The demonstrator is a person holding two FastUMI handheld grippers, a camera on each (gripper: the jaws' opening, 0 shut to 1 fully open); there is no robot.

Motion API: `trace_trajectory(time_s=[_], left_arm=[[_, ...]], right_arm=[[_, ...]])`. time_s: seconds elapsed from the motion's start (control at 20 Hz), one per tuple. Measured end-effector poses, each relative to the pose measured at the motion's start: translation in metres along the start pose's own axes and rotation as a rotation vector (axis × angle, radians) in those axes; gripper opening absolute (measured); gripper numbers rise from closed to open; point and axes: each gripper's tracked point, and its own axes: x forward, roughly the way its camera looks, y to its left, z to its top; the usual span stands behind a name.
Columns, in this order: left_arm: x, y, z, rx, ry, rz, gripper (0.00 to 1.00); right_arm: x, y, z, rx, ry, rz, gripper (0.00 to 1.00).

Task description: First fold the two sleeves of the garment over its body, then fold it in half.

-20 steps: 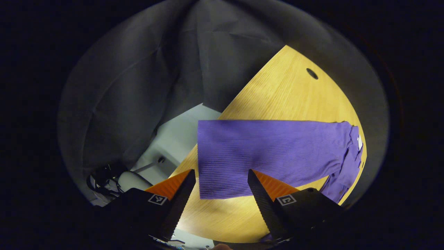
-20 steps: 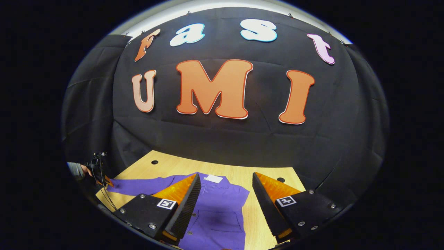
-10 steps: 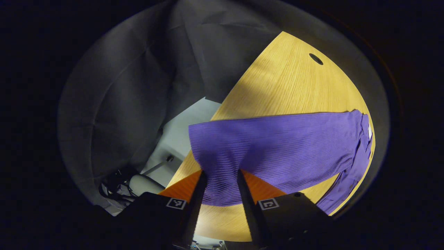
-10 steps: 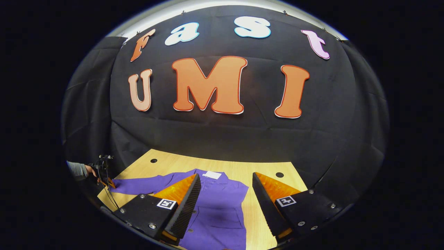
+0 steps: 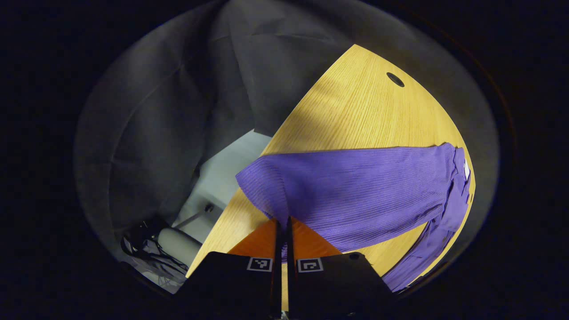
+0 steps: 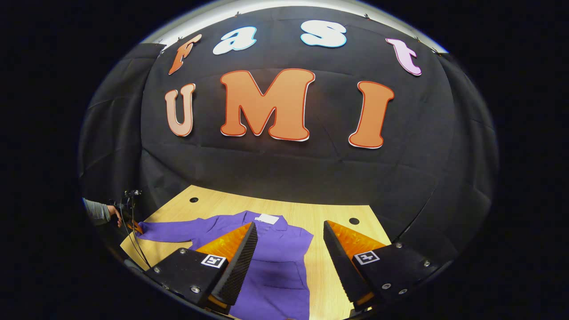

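Observation:
A purple ribbed garment lies on the wooden table (image 5: pixel 355 115). In the left gripper view its sleeve (image 5: pixel 355 186) stretches across the table toward the body at the right edge. My left gripper (image 5: pixel 281 224) is shut on the sleeve's cuff end, which is bunched and lifted a little. In the right gripper view the garment's body (image 6: pixel 280 258) lies flat with a white collar tag (image 6: pixel 266 218), its sleeve (image 6: pixel 171 231) reaching left to the far-off left gripper (image 6: pixel 135 226) and the hand (image 6: pixel 116 215) holding it. My right gripper (image 6: pixel 290 246) hovers open above the body.
The table's corner and left edge are close to the left gripper, with pale floor (image 5: pixel 222 173) and cables (image 5: pixel 146 253) below. Two round holes (image 6: pixel 354 221) sit near the table's far edge. Black cloth walls (image 6: pixel 289 173) surround the table.
My left gripper went from open around the cuff to shut on it, and the sleeve end has bunched and risen. The right gripper stayed open, drifting slightly.

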Motion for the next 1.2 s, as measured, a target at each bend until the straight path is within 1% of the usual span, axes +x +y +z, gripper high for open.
trace_trajectory(time_s=[0.15, 0.25, 0.45, 0.7, 0.9, 1.2], left_arm=[[-0.017, -0.004, 0.007, 0.038, -0.041, 0.030, 0.06], [-0.033, -0.018, 0.012, 0.085, -0.066, 0.041, 0.06], [-0.063, -0.048, 0.023, 0.171, -0.125, 0.068, 0.06], [-0.110, -0.107, 0.022, 0.209, -0.170, 0.018, 0.06], [-0.144, -0.169, 0.025, 0.226, -0.203, -0.064, 0.06], [-0.174, -0.262, 0.023, 0.331, -0.235, -0.126, 0.06]], right_arm=[[-0.002, -0.005, 0.004, 0.023, -0.018, 0.008, 0.89], [-0.003, -0.009, 0.003, 0.040, -0.024, 0.015, 0.89], [-0.004, -0.020, 0.001, 0.038, -0.035, 0.016, 0.89], [-0.007, -0.031, -0.001, 0.070, -0.050, 0.040, 0.89], [-0.010, -0.045, -0.008, 0.094, -0.051, 0.038, 0.89], [-0.023, -0.067, -0.017, 0.128, -0.054, 0.025, 0.89]])
